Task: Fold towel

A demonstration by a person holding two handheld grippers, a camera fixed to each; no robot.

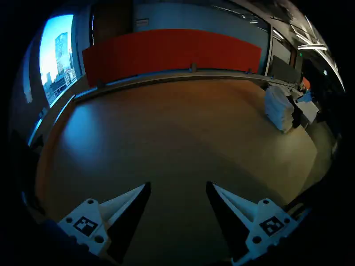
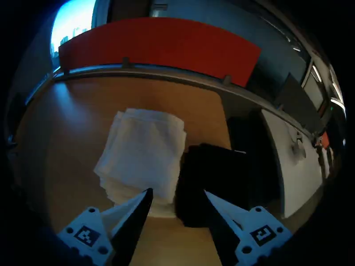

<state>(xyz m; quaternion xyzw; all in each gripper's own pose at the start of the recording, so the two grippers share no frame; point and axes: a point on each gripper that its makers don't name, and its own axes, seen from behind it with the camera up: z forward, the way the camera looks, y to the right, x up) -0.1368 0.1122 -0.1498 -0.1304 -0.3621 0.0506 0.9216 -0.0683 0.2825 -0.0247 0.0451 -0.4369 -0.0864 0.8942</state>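
The left claw (image 1: 178,183) hung open over a bare stretch of the wooden bench (image 1: 168,133), with nothing between its fingers. The right claw (image 2: 178,190) was open too, poised just above the near edge of a stack of white towels (image 2: 144,150). In the left gripper view the stack (image 1: 278,108) sat well off toward the bench's far right side. A dark, shapeless object (image 2: 217,177) lay right beside it; I couldn't tell what it was.

To my eye the step in hand was picking one towel off the top. Doing it well would mean pinching only the uppermost layer at a corner, lifting it clear without dragging the rest, then carrying it to the open bench by the red partition (image 1: 168,51).

I could read no brand or writing; the claw fingers carried only square coded markers.
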